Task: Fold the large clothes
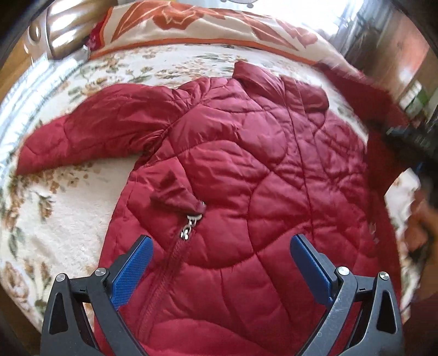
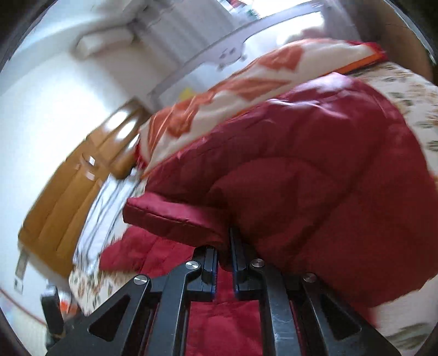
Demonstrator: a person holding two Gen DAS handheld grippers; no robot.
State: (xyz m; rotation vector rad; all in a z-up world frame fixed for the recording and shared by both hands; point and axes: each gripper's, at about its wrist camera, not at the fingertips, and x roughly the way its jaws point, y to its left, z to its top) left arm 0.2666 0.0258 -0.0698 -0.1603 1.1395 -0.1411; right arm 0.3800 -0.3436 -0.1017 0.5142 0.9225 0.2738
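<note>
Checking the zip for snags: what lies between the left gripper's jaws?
In the left wrist view the left gripper hangs open over the red jacket; quilted fabric and the zipper line show between its jaws.

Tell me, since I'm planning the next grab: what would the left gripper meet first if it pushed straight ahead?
Most likely the red quilted jacket, its front near the zipper pull; the left gripper is open above it.

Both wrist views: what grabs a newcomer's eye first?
The red quilted jacket dominates, spread on a floral bedspread with one sleeve stretched out to the left and a silver zipper pull near the open left gripper. In the right wrist view, the right gripper is shut on a fold of the jacket, lifted clear of the bed. An orange-patterned blanket lies behind the jacket.
</note>
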